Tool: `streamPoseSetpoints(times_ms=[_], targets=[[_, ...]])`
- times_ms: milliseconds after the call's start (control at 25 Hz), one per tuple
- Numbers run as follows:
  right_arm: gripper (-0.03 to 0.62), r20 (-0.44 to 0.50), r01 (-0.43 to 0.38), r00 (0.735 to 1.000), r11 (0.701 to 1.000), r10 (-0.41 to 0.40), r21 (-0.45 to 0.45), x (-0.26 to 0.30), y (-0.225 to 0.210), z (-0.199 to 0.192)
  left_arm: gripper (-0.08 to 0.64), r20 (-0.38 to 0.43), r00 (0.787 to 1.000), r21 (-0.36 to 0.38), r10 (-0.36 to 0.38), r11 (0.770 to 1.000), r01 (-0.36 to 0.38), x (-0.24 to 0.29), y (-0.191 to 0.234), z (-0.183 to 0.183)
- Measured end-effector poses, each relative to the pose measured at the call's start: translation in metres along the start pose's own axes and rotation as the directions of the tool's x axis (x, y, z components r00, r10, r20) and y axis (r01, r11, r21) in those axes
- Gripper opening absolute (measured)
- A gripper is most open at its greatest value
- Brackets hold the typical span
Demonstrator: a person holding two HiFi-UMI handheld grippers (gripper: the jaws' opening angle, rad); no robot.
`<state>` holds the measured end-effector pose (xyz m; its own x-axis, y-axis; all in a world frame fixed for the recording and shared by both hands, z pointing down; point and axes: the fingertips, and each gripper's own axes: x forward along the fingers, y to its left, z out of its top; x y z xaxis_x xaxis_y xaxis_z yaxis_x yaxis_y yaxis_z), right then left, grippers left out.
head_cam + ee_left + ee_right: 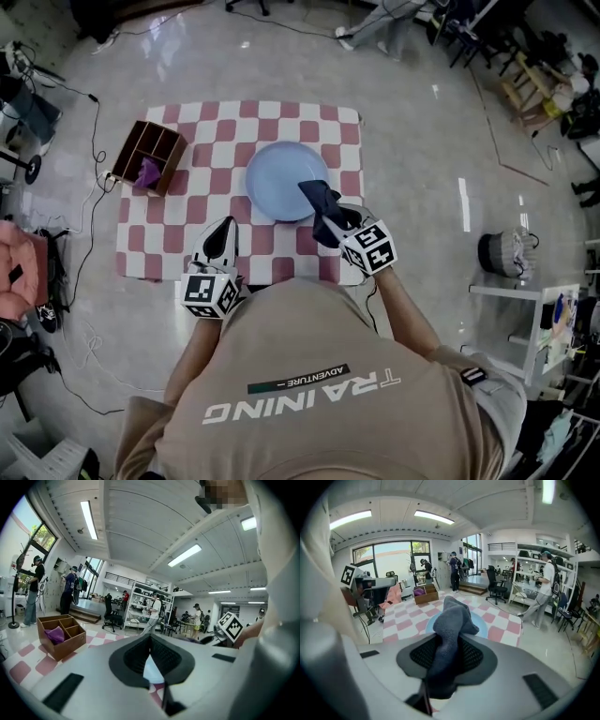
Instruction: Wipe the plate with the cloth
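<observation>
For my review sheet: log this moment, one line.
right gripper: shut on cloth | cloth: over plate edge | left gripper: empty

The left hand-held gripper (225, 225) is at near left and points roughly level, its 2 jaws closed together with nothing between them. The right hand-held gripper (333, 221), at near right, tilts downward, jaws clamped on the dark cloth (317, 195).

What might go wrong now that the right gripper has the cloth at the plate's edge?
1. The plate lies unheld on the checked mat, and the left gripper is off it, so wiping may push it along.
2. The right gripper pinches the cloth in a narrow bunch, so it may slip out or wipe only a strip.
</observation>
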<state>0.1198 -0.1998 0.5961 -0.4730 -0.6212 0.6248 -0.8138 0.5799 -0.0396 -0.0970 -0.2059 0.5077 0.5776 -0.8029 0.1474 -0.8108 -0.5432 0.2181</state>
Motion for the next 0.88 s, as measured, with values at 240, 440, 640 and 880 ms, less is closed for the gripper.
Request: streamPoseSetpoints(times_ms=[240, 440, 640, 880], targets=[[0.126, 0.01, -0.055, 0.998, 0.986, 0.057, -0.159, 0.049, -0.004, 0.05, 0.014, -0.007, 1.0, 0.005, 0.029, 1.0, -0.029, -0.008, 0.008, -0.003], [0.126, -0.031, -0.109, 0.994, 0.975, 0.105, -0.193, 0.079, 0.002, 0.057, 0.014, -0.006, 0.998, -0.011, 0.064, 0.998, -0.064, -0.014, 0.013, -0.011], [0.126, -0.093, -0.16, 0.985, 0.968, 0.145, -0.192, 0.117, 0.007, 0.05, 0.014, -0.002, 0.993, -0.015, 0.115, 0.993, -0.115, -0.025, 0.023, -0.013], [0.126, -0.214, -0.264, 0.951, 0.946, 0.223, -0.187, 0.173, 0.021, 0.034, 0.014, 0.007, 0.978, -0.037, 0.208, 0.977, -0.208, -0.046, 0.046, -0.013]])
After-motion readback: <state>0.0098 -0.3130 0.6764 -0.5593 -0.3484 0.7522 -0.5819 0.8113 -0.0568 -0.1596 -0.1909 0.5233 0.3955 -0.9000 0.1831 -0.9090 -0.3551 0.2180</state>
